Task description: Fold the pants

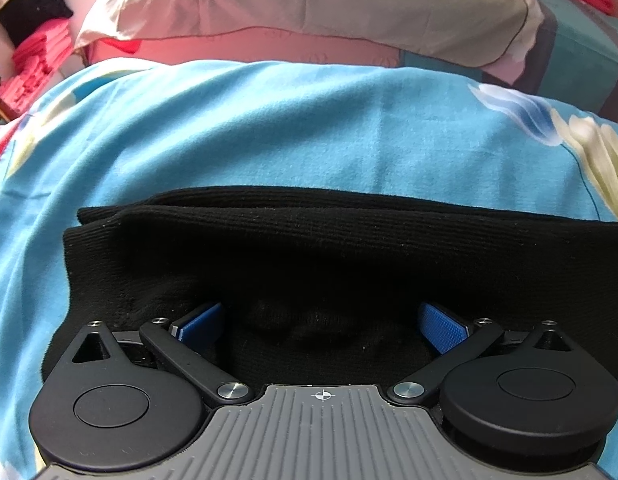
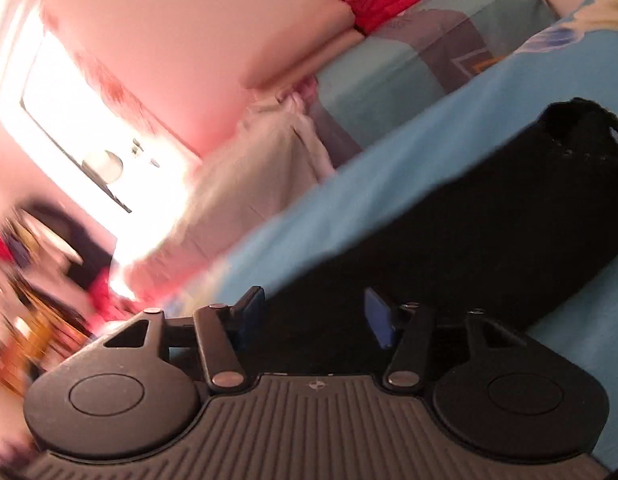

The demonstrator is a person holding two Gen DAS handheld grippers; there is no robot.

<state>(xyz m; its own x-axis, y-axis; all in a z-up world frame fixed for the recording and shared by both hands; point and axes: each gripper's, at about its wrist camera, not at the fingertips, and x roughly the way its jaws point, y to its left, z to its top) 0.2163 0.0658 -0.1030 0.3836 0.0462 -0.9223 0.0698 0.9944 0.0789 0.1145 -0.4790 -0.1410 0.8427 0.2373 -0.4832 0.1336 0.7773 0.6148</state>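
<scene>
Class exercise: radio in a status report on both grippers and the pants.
Left gripper open over black pants. Right gripper open, pants between fingers. Pants folded on blue bedsheet. No obstruction.

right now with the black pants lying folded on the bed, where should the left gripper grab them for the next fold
Grip the near edge of the black pants, coming in low from the near side. The left gripper already has its jaws open astride a raised bunch of knit there, and the stacked layers lie flat on the blue floral bedsheet, so that bunch looks easiest to pinch through.

Black pants (image 1: 349, 248) ran off right edge in left wrist view. Right wrist view motion-blurred; clutter (image 2: 33, 280) at left unreadable, window (image 2: 97, 140) blown out.
</scene>
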